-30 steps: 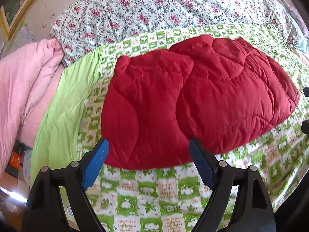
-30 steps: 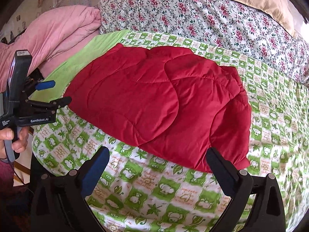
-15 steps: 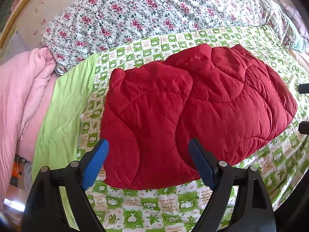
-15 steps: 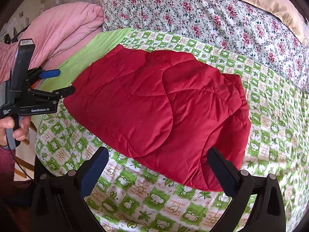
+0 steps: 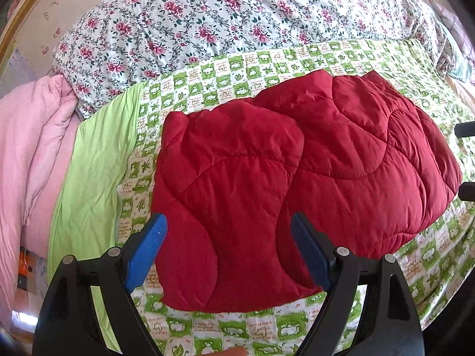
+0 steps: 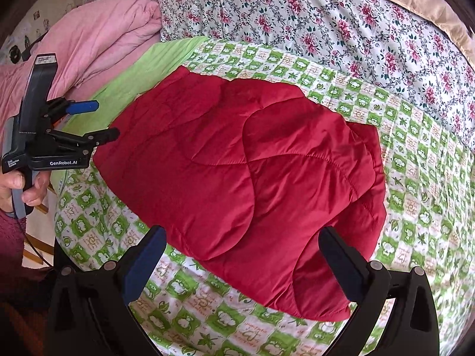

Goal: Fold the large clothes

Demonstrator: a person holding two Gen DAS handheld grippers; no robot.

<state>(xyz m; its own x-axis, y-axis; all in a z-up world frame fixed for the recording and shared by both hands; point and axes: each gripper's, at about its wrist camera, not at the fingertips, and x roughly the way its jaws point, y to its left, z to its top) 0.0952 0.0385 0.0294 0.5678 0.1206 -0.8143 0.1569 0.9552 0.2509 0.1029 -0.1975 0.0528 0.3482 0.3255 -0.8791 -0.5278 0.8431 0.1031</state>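
Red quilted jacket [image 5: 297, 184] folded flat on green checked sheet [image 5: 237, 68]. Left gripper [image 5: 228, 231] released, jaws wide, nothing between, above near edge. Right gripper [image 6: 242, 243] likewise released, empty.

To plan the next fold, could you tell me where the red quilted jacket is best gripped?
Probably at the near hem of the red quilted jacket, coming from the bed's near edge: it lies flat and puffy on the green checked sheet, and that hem is nearest both open grippers.

Red quilted jacket [image 6: 246, 178] folded on green-check sheet [image 6: 415, 207]; right gripper [image 6: 240, 243] agape (nothing held).
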